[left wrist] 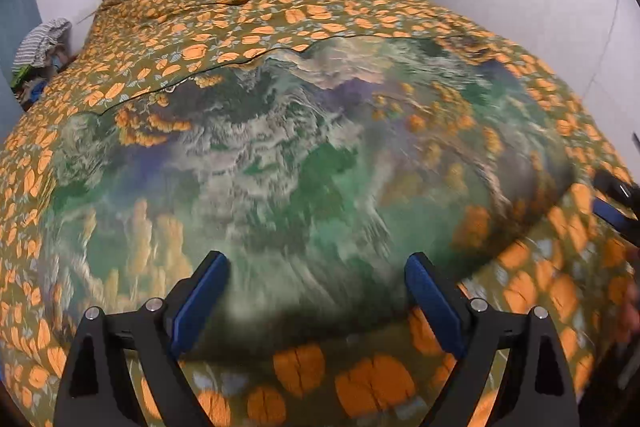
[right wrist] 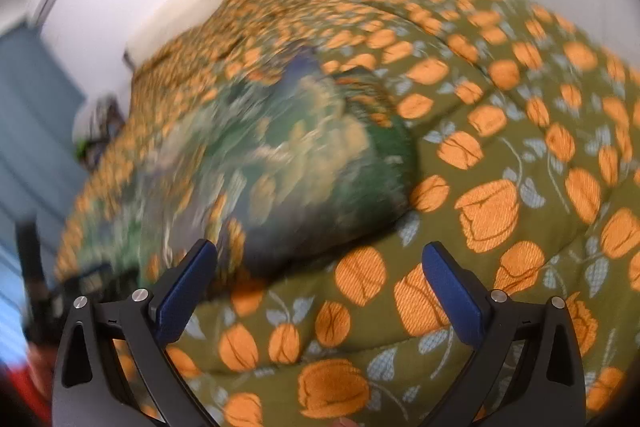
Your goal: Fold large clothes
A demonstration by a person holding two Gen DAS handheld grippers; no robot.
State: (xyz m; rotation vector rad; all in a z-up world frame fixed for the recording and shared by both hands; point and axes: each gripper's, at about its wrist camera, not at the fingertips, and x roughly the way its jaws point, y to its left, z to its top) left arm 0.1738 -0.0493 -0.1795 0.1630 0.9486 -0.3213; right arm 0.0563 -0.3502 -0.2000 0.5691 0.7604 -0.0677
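A bed covered by an olive quilt (left wrist: 304,15) printed with orange tulips; on it lies a large green garment (left wrist: 280,163) with a landscape print, spread flat. The left gripper (left wrist: 316,291) hovers over the garment's near edge, jaws wide, holding nothing; the right gripper (right wrist: 320,279) hovers by its right corner, likewise wide and empty. Best pinch only the garment's hem at both corners, avoiding the quilt beneath.

Blurred green patterned garment (right wrist: 280,155) on orange-tulip bedspread (right wrist: 500,155), right tongs (right wrist: 320,287) spread wide, empty
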